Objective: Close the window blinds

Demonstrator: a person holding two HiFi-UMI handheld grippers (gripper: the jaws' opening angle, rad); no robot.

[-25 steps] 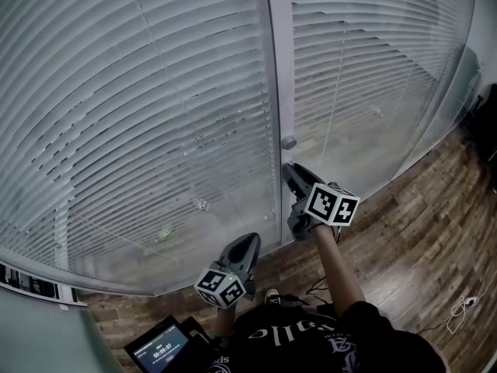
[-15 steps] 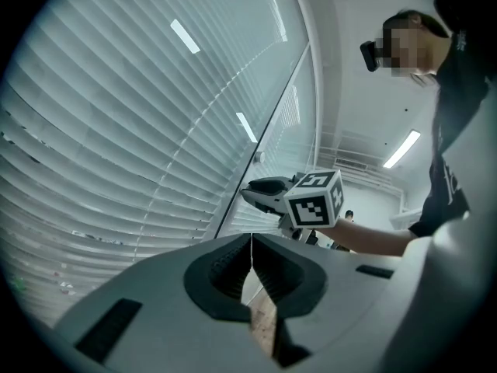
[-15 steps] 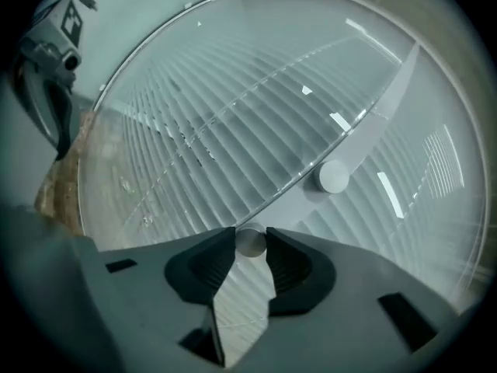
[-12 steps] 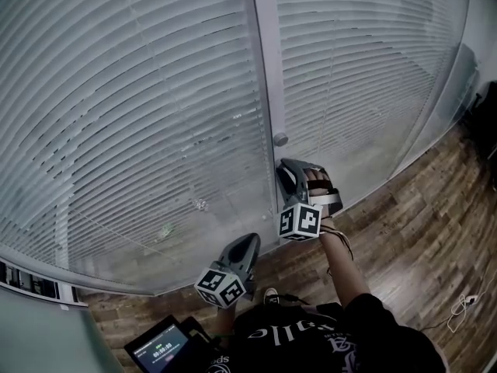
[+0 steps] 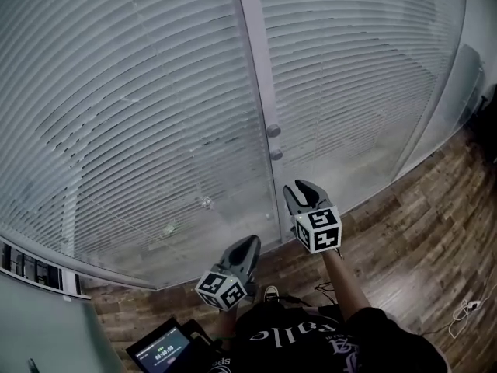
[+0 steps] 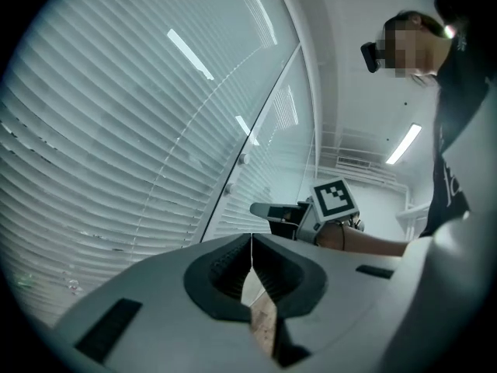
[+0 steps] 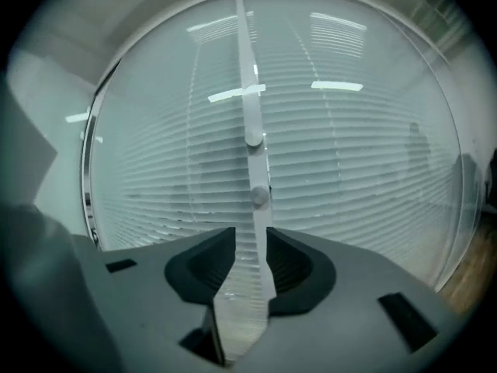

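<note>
White slatted blinds (image 5: pixel 140 115) hang behind glass in two panels, split by a white upright frame (image 5: pixel 252 61). Two round knobs (image 5: pixel 273 130) sit one above the other on that frame; the right gripper view shows them straight ahead (image 7: pixel 254 139). My right gripper (image 5: pixel 299 189) is just below them and apart from them, open, with nothing between its jaws (image 7: pixel 250 243). The left gripper (image 5: pixel 247 243) is lower and further left, shut and empty (image 6: pixel 251 239), pointing toward the glass. The left gripper view also shows the right gripper (image 6: pixel 268 210).
A tablet (image 5: pixel 159 348) with a lit screen is at the bottom left. Wood-plank floor (image 5: pixel 419 231) runs to the right, with a white cable (image 5: pixel 466 308) on it. The glass wall curves round at the far right (image 5: pixel 458 76).
My right gripper has rolled its marker cube over and drawn back down from the knobs. A second, lower knob that it covered now shows. The left gripper has stayed put.
</note>
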